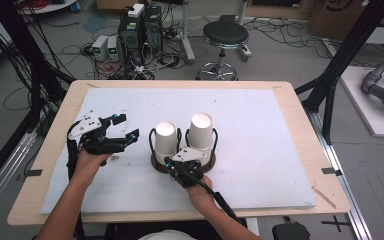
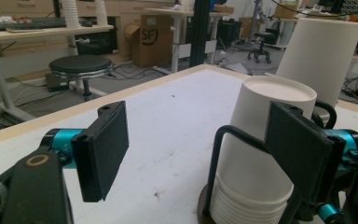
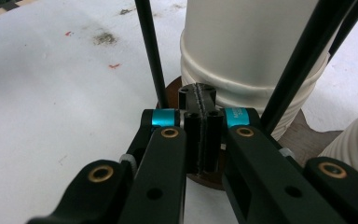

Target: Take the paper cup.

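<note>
Two stacks of upside-down white paper cups stand side by side mid-table, the left stack (image 1: 165, 138) and the taller right stack (image 1: 200, 131), each inside a black wire holder on a brown base (image 1: 154, 162). My left gripper (image 1: 126, 126) is open just left of the left stack, with nothing between its pads (image 2: 100, 149). In the left gripper view the left stack (image 2: 261, 154) rises behind the right-hand jaw. My right gripper (image 1: 174, 162) is shut in front of the stacks. Its tips (image 3: 200, 116) are pressed together low over the base (image 3: 303, 128), close to the cups (image 3: 247, 51).
The white mat (image 1: 260, 125) covers a wooden table (image 1: 300, 115) with open room at the far side and right. A black stool (image 1: 225, 37) and computer cases (image 1: 140, 30) stand on the floor beyond the far edge.
</note>
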The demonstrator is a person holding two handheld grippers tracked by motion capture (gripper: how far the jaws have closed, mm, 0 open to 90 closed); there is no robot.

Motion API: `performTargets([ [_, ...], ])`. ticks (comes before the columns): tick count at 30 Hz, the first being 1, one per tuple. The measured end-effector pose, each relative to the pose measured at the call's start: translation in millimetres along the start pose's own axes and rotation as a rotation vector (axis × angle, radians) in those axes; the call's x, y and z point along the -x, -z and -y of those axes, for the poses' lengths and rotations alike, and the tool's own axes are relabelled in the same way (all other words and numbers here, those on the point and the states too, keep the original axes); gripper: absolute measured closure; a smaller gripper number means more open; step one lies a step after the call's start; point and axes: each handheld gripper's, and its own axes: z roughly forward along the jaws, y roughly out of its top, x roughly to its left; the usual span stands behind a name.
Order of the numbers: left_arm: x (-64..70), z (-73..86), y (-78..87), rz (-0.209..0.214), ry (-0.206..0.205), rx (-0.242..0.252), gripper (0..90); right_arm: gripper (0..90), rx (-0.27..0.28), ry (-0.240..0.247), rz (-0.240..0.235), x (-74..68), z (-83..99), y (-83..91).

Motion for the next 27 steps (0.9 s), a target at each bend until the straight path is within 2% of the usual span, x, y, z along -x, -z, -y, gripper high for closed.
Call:
performTargets([
  [8,8.5,-9.8,-15.4,0.051,-0.007,-0.01,22.0,90.0,-0.001,-0.019,0.004,-0.2,-2.2,0.8],
  [17,19.8,-20.1,-38.0,0.135,0.001,-0.043,21.8,90.0,-0.022,-0.029,0.011,-1.8,-2.5,-1.6],
  [27,30.8,-19.1,-52.5,0.174,-0.012,-0.071,21.4,90.0,-0.022,-0.041,0.007,-1.6,-2.7,-1.9],
])
